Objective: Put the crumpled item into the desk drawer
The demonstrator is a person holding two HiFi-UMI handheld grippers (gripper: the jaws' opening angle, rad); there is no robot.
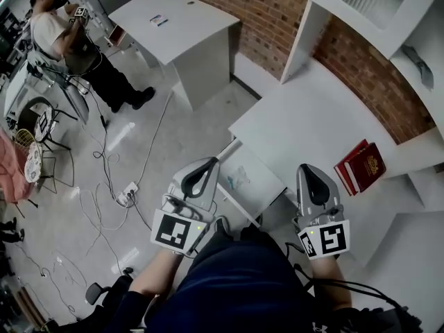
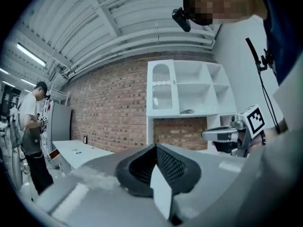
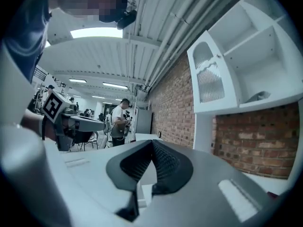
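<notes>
At the far left of the head view a person (image 1: 55,33) stands by a far counter (image 1: 180,19), and cables (image 1: 104,161) trail over the floor. Lower down, the left claw (image 1: 209,164) hangs before the wearer's body. Its own view shows the jaws pressed together with nothing between them. Just right of it the drawer (image 1: 262,179) stands pulled out of the white counter (image 1: 305,116). A small pale bluish shape, the crumpled item (image 1: 236,180), lies inside, too faint to make out in detail. The right claw (image 1: 309,168) is likewise closed and empty, apart from the item. Right of it a red book (image 1: 361,166) lies on the white counter, below the shelf unit (image 1: 361,5).

Only the head view shows drawer, item and book. Both gripper views look level at the brick wall (image 2: 109,112) and the shelves. The left gripper view catches the right claw at its right edge, and the right gripper view catches the left claw at its left. The left claw covers part of the drawer's left edge.
</notes>
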